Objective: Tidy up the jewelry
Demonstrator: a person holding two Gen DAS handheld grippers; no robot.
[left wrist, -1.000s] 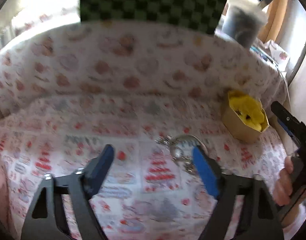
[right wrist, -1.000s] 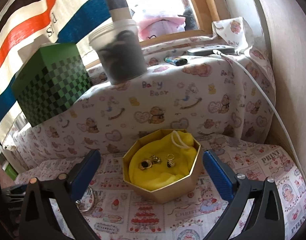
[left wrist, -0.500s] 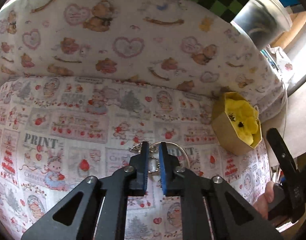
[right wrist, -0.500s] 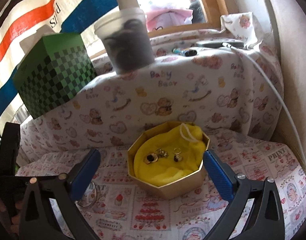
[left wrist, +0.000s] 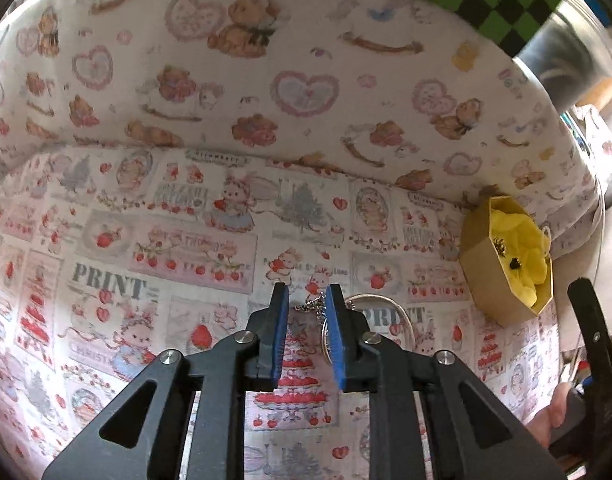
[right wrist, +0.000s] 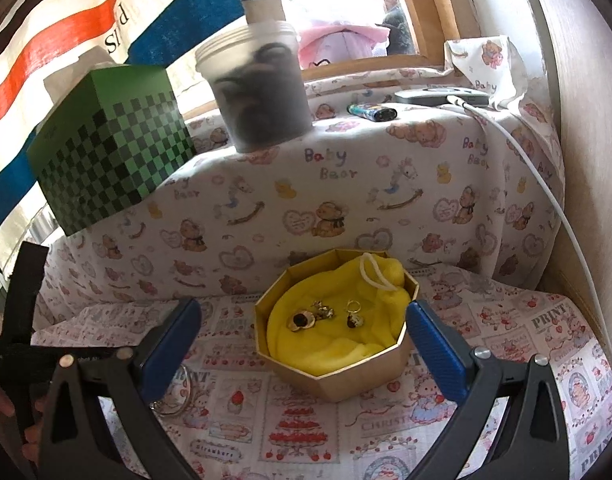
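Silver bracelet [left wrist: 380, 312] lies on the printed cloth [left wrist: 145, 248], touching the left tongs' [left wrist: 306, 300] right finger; the gap is narrow, gripping nothing I can see.
Gold box [right wrist: 338, 364] sits between the right tongs' [right wrist: 301, 320] wide-spread fingers; bracelet lies near left, by the left tongs.

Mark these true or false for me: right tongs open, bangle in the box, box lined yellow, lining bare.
1. The right tongs are wide open. True.
2. The bangle lies inside the gold box. False: it lies on the printed cloth by the left tongs.
3. The gold box is lined with yellow fabric. True.
4. The yellow fabric is bare. False: small gold pieces lie on it.
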